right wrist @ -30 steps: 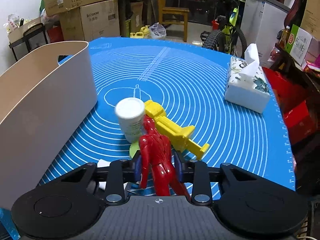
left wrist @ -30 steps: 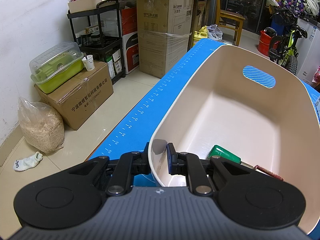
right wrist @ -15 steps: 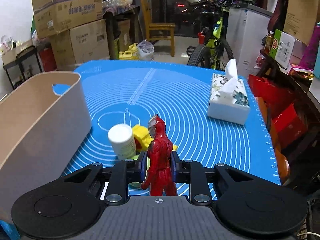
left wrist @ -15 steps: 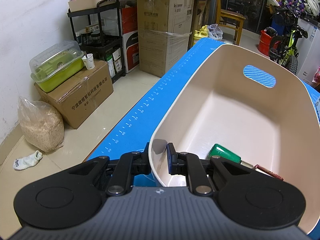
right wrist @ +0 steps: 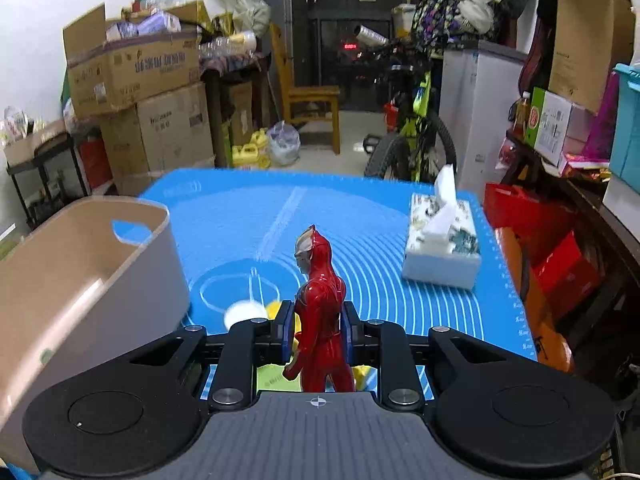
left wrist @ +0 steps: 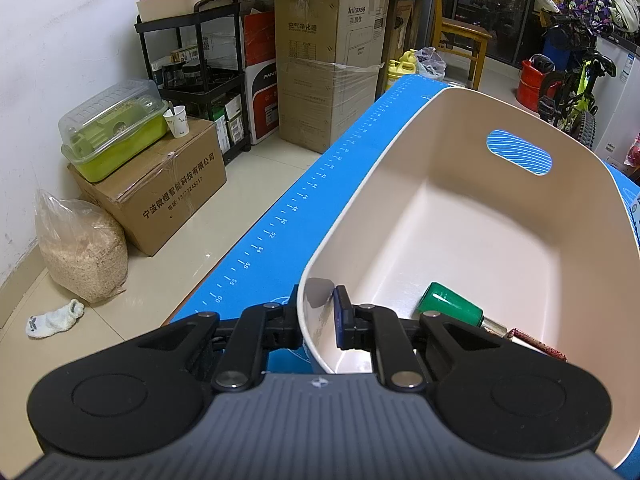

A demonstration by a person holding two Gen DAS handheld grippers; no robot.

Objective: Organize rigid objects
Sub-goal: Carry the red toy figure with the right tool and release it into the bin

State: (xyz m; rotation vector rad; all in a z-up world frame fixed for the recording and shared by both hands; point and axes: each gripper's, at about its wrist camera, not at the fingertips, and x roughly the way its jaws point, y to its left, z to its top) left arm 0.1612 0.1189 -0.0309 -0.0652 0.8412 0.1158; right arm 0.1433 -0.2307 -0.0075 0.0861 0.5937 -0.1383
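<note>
A cardboard box [left wrist: 160,196] on the floor at ten o'clock carries Chinese print, partly readable as 宁波. A taller carton [left wrist: 332,64] at twelve o'clock reads "Inkraxss". The blue mat [left wrist: 288,220] has a ruler edge numbered 46 to 60.

The left gripper [left wrist: 318,314] is clamped on the near rim of a cream bin [left wrist: 520,240], one finger outside, one inside. A green bottle [left wrist: 452,306] lies in the bin.

The right gripper [right wrist: 318,330] squeezes a glossy red figure [right wrist: 320,312] with a silver face, upright, held above the mat. A tissue box [right wrist: 440,252] sits at two o'clock.
</note>
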